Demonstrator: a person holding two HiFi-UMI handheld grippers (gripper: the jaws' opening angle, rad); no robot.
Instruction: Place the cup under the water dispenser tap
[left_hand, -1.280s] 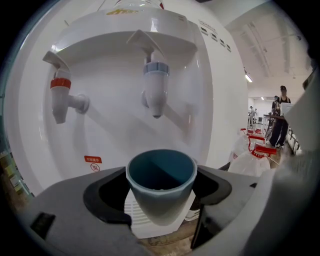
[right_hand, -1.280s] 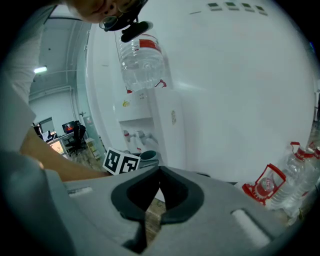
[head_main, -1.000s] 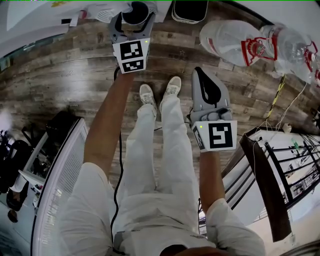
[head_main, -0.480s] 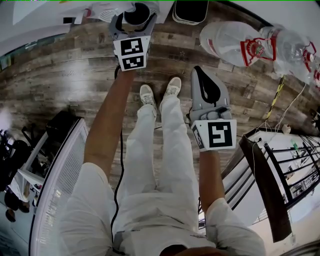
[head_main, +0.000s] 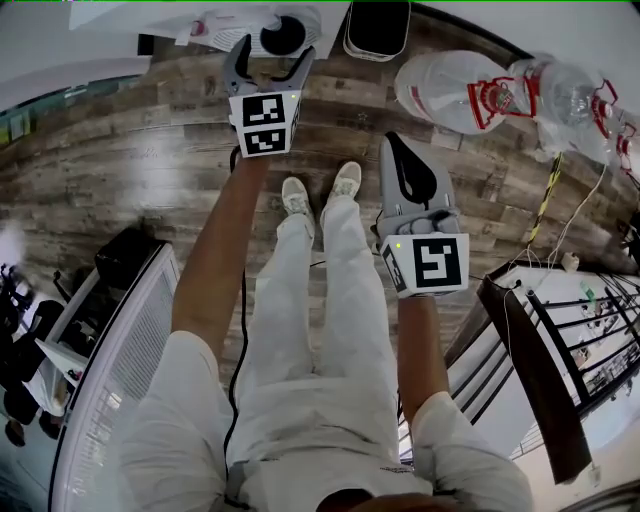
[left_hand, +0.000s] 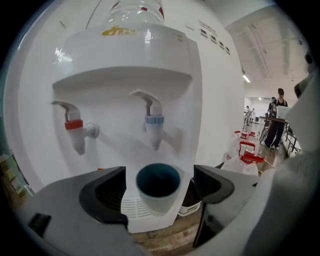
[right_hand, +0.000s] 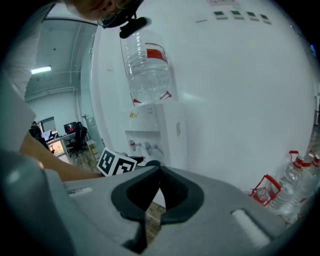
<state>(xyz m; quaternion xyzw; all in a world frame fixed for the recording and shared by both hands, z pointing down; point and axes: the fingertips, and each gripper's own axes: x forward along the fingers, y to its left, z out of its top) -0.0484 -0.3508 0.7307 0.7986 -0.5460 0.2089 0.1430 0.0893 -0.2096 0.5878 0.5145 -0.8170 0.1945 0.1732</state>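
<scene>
A pale cup with a dark teal inside (left_hand: 158, 186) stands upright on the white dispenser's drip tray (left_hand: 131, 209), directly below the blue tap (left_hand: 154, 125); the red tap (left_hand: 75, 131) is to its left. From the head view the cup (head_main: 283, 33) sits just beyond the tips of my left gripper (head_main: 270, 55). My left gripper (left_hand: 159, 176) is open, its jaws have just been opening, and the cup shows between them with a gap on each side. Nothing is in my right gripper (head_main: 397, 145), which hangs shut to the right of the dispenser, its jaws (right_hand: 159, 171) meeting.
Large water jugs with red handles (head_main: 455, 90) lie on the wood floor at the right. A dark bin (head_main: 378, 25) stands beside the dispenser. A black rack (head_main: 560, 330) is at the lower right, and a white slatted unit (head_main: 120, 350) at the left. A person (left_hand: 277, 122) stands far off.
The left gripper's jaws have spread and drawn back toward me from the cup, which stays on the tray. Both grippers have risen a little.
</scene>
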